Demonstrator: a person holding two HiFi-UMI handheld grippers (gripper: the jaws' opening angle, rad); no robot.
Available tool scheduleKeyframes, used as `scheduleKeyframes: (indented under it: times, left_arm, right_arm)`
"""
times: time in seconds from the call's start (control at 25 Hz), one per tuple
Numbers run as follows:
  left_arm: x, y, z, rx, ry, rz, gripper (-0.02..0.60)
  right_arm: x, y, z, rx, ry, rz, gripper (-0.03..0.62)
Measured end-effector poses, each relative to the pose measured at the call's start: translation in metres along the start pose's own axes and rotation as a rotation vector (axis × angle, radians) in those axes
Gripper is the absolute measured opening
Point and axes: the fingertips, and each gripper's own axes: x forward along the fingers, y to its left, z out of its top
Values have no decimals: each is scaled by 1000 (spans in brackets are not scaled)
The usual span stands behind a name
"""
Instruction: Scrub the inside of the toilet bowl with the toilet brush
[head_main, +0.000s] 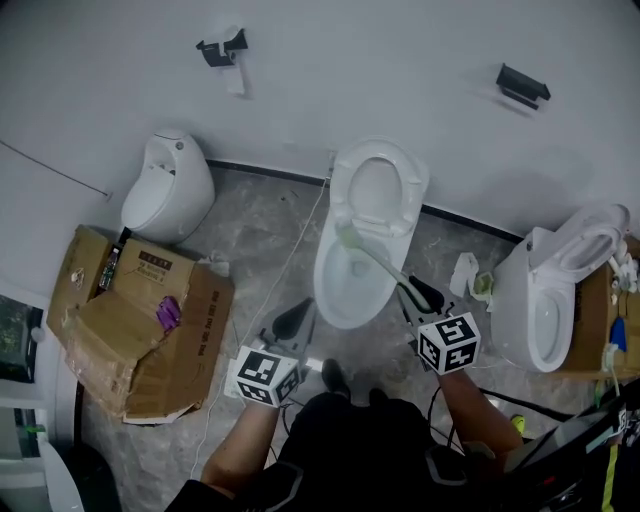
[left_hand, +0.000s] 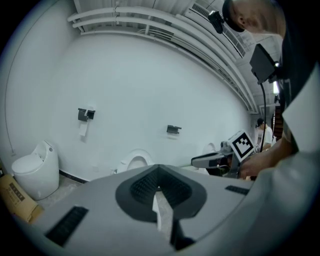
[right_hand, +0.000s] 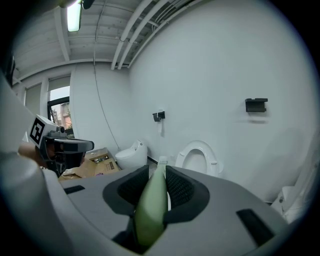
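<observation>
Currently gripped: pale green brush (head_main: 383, 266); its handle is clamped between the jaws of the right gripper (head_main: 413, 296); pads press it on both sides
Brush position: handle runs from the right gripper up and left over the toilet (head_main: 322, 280); head at the bowl's back, just below the raised seat (head_main: 380, 150)
Left gripper (head_main: 297, 322): jaws closed together; holding nothing; near the bowl's front left, apart from it
Floor (head_main: 270, 215): grey marbled tile; crumpled cardboard box (head_main: 140, 330) at left
Room: white wall (head_main: 380, 60); small toilet (head_main: 168, 185) at left; another toilet (head_main: 550, 300) at right; two dark holders (head_main: 222, 47) on the wall
</observation>
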Motion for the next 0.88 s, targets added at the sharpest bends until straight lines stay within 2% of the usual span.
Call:
scheduleKeyframes:
  times: [0.4,0.6,0.88]
  left_arm:
    - [25,30,-38,-9,46,-59,9]
    - [42,28,-57,-47,59,-40,9]
    - [73,30,-97,-72,88,15,9]
  right_arm:
    - [43,-2,-32,-7,39,-18,112]
    - [62,-20,-57,-13,70,15,112]
    - [82,-46,-99,-83,119,94,112]
